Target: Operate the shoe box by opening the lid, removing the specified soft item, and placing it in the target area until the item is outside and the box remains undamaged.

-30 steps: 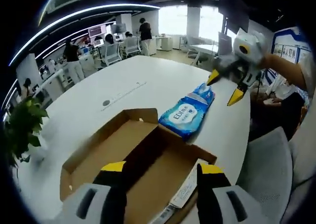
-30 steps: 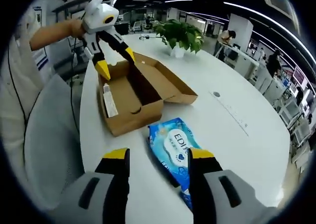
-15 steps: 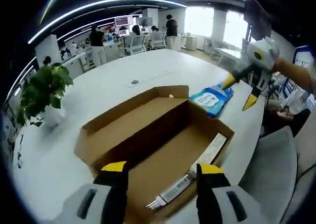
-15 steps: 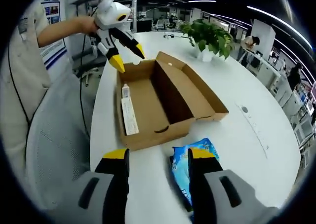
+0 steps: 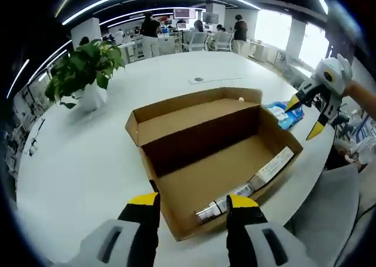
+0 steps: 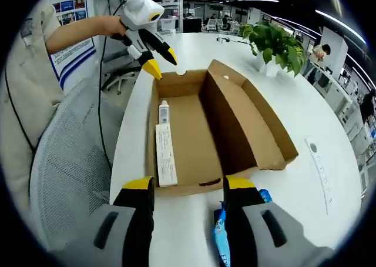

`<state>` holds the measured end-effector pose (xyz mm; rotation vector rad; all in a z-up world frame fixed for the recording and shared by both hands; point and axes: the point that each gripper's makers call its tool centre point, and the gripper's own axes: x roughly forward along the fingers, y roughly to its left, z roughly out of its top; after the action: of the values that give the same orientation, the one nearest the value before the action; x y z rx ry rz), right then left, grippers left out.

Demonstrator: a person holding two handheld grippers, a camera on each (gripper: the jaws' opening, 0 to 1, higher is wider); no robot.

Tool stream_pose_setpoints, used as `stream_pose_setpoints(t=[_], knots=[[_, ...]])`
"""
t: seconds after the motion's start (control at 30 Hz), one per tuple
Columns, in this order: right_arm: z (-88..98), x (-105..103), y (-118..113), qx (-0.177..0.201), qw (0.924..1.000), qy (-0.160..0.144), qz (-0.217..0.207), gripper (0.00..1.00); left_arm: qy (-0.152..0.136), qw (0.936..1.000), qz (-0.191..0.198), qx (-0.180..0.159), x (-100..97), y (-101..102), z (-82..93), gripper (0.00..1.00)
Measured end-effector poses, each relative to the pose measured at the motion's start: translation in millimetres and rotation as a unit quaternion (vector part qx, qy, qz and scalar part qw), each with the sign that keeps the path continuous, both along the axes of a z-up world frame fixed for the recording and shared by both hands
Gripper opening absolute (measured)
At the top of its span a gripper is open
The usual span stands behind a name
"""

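The brown shoe box point(image 5: 235, 161) lies open on the white table, its lid point(image 5: 188, 117) folded back flat. A long white strip and a small tube point(image 5: 247, 187) lie on the box floor. The soft blue wipes pack point(image 5: 282, 113) rests on the table just past the box's far end. My left gripper point(image 5: 192, 201) stands open over the box's near corner, holding nothing. My right gripper point(image 5: 303, 117) hangs open above the pack. In the right gripper view, the box point(image 6: 188, 143) is ahead, the pack point(image 6: 226, 234) shows low between my right gripper's point(image 6: 189, 184) open jaws, and the left gripper point(image 6: 161, 63) hovers at the far end.
A potted plant point(image 5: 82, 67) stands on the table beyond the box, plant point(image 6: 273, 40) too. A grey mesh chair point(image 6: 64, 179) sits against the table edge beside the person's sleeve point(image 6: 17, 102). People and desks fill the background.
Both views have swung round: the box now sits centred in each. The wipes pack lies where it was on the table, now low between the right jaws. Both grippers stay open.
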<state>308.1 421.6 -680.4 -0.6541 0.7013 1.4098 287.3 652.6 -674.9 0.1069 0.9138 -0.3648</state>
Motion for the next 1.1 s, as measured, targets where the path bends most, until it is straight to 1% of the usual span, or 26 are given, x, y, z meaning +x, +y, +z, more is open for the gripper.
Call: stream_pose_setpoints(t=[0.07, 0.13, 0.17, 0.3, 0.37, 0.43, 0.47, 0.5, 0.53, 0.6, 0.7, 0.73, 0.9, 1.1], knots=[[-4.2, 0, 4, -0.006, 1.0000, 0.002, 0.008, 0.44, 0.003, 0.9999, 0.012, -0.001, -2.1, 6, -2.8, 0.40], [-7.9, -1, 8, -0.011, 0.9998, 0.004, 0.016, 0.44, 0.013, 0.9997, 0.021, -0.003, -5.8, 11, -7.9, 0.37], [-9.7, -1, 10, -0.013, 0.9997, 0.005, 0.019, 0.44, 0.016, 0.9996, 0.025, -0.004, -7.0, 12, -10.0, 0.34], [-18.2, -2, 18, -0.026, 0.9985, 0.004, 0.048, 0.42, 0.034, 0.9988, 0.036, -0.008, -14.1, 16, -20.6, 0.32], [-23.1, -2, 21, -0.034, 0.9977, 0.005, 0.059, 0.42, 0.042, 0.9983, 0.040, -0.008, -17.8, 18, -25.5, 0.28], [-27.7, -2, 23, -0.040, 0.9970, 0.009, 0.066, 0.42, 0.050, 0.9977, 0.045, -0.014, -20.3, 18, -30.3, 0.26], [-30.2, -4, 25, -0.043, 0.9962, 0.013, 0.074, 0.43, 0.050, 0.9974, 0.049, -0.019, -20.7, 17, -30.8, 0.25], [-30.8, -4, 25, -0.044, 0.9959, 0.013, 0.078, 0.43, 0.046, 0.9968, 0.057, -0.033, -19.1, 16, -29.5, 0.24], [-32.4, -5, 28, -0.043, 0.9952, 0.013, 0.087, 0.44, 0.051, 0.9962, 0.063, -0.033, -19.7, 18, -30.5, 0.24], [-35.8, -7, 31, -0.046, 0.9944, 0.023, 0.093, 0.44, 0.051, 0.9957, 0.068, -0.037, -19.3, 19, -30.9, 0.22], [-40.3, -6, 35, -0.051, 0.9934, 0.027, 0.099, 0.44, 0.049, 0.9966, 0.064, -0.015, -19.1, 26, -32.5, 0.14], [-42.4, -6, 36, -0.053, 0.9929, 0.032, 0.101, 0.45, 0.048, 0.9967, 0.063, -0.016, -19.1, 25, -33.3, 0.13], [-49.0, -9, 40, -0.057, 0.9913, 0.049, 0.108, 0.43, 0.052, 0.9954, 0.075, -0.028, -19.0, 27, -34.9, 0.12], [-57.0, -13, 44, -0.066, 0.9900, 0.054, 0.113, 0.40, 0.053, 0.9951, 0.078, -0.031, -19.5, 27, -35.4, 0.12]])
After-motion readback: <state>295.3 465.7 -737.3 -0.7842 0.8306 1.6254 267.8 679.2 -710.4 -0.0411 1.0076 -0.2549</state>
